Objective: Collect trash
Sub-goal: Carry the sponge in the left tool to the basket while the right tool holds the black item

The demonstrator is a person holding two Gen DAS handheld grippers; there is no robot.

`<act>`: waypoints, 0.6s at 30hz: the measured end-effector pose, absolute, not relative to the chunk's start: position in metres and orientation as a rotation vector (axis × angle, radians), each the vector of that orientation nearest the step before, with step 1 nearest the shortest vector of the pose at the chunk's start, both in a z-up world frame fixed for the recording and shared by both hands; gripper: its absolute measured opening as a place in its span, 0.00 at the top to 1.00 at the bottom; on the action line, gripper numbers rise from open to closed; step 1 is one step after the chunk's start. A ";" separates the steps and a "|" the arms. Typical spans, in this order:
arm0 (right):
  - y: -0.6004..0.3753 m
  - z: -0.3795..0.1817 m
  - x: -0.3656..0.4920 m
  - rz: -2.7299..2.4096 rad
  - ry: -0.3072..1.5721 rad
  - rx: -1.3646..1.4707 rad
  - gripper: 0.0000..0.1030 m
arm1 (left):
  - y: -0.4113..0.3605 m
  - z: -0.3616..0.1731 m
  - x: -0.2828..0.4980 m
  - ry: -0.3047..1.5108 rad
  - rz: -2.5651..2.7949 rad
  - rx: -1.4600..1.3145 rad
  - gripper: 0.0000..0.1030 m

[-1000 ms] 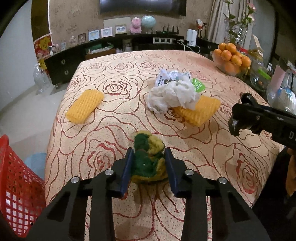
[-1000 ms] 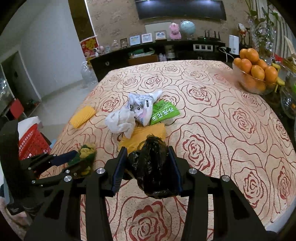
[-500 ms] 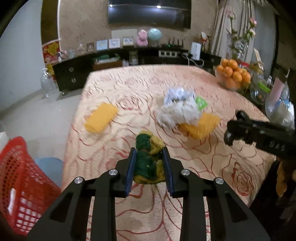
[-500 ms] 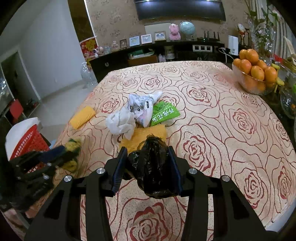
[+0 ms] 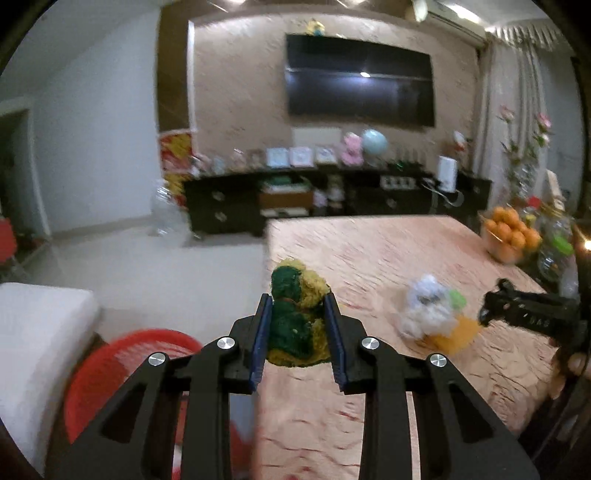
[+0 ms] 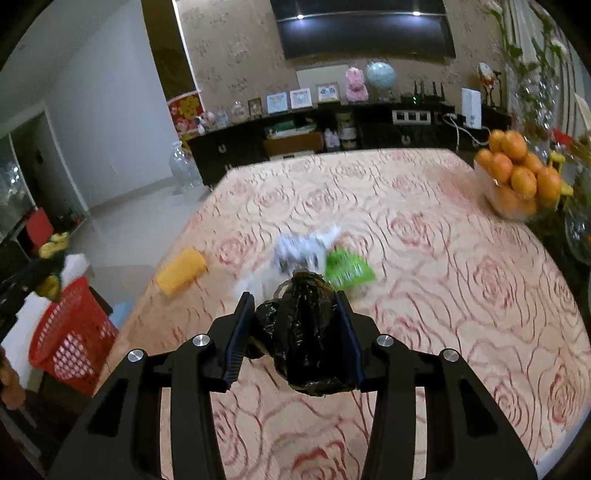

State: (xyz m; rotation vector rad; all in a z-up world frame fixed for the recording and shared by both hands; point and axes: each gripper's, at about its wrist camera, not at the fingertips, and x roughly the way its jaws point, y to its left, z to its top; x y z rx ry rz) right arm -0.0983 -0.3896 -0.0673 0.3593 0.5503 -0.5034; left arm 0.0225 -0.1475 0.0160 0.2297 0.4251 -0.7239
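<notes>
Two wrist views, both motion-blurred. Surface: tabletop (image 6: 424, 258) under a peach cloth printed with red roses. Room behind it: dark wall screen (image 6: 364, 31), dark sideboard (image 6: 332, 144) carrying framed pictures, a pink plush and a pale globe; white walls and pale floor to the left.

Counts: one bowl of oranges (image 6: 517, 181) at the far right edge of the tabletop; one red mesh basket (image 6: 70, 336) on the floor off the left edge; one yellow sponge (image 6: 181, 271) near that edge; one pile of white crumpled paper (image 6: 299, 251) mid-tabletop, with a green wrapper (image 6: 347, 271) touching it.

Left tongs (image 5: 297, 338) are clamped on a green-and-yellow scrap wad (image 5: 295, 317), held in the air near the tabletop's left edge, the basket below and to the left. Right tongs (image 6: 295, 339) are clamped on a black plastic bag (image 6: 301, 339) above the tabletop, just in front of the paper pile.

View differences: only the right wrist view shows the lone yellow sponge and the basket's mesh wall; only the left wrist view shows a second yellow piece (image 5: 456, 332) under the pile.
</notes>
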 end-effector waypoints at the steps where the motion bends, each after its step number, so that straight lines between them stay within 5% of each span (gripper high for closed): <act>1: -0.389 -0.061 -0.092 -0.500 0.536 0.351 0.58 | -0.140 0.020 0.026 0.407 -0.691 0.230 0.74; 18: -0.354 -0.052 -0.017 -0.388 0.499 0.218 0.58 | -0.058 0.008 0.074 0.443 -0.440 0.113 0.74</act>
